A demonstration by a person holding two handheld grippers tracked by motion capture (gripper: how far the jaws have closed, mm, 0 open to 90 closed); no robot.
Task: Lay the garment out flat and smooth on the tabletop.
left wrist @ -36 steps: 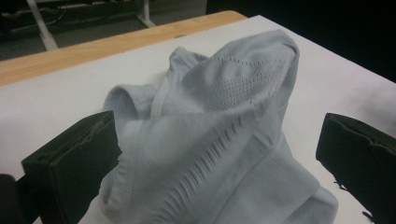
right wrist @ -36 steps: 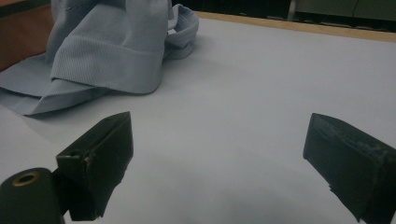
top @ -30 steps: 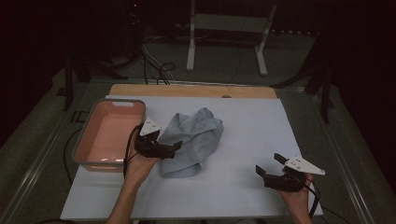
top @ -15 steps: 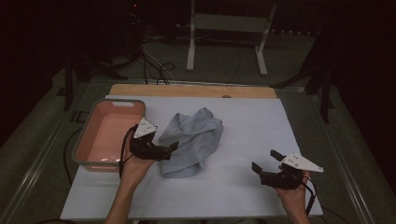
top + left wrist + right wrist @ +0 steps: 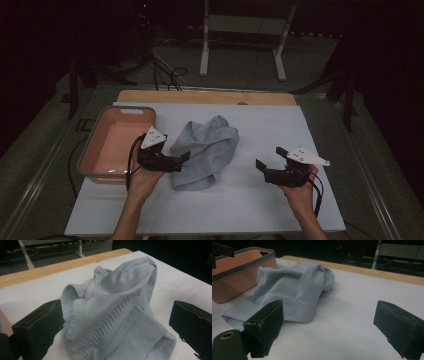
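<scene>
If the left gripper [image 5: 172, 161] closes on one loose fold, the crumpled pale-blue knitted garment [image 5: 205, 151] may slip out or drag across the white-covered table [image 5: 260, 210]. Its jaws stand wide apart, the garment bunched between them, brushing one jaw. The right gripper [image 5: 269, 164], jaws wide apart around nothing, has the garment ahead, well apart.

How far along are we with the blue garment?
Nothing looks done: the blue garment lies crumpled on the white table cover beside the pink tub. In hand: the left tongs are open at its edge, jaws on either side of the fabric. The right tongs are open, apart from it. The grasp remains.
</scene>
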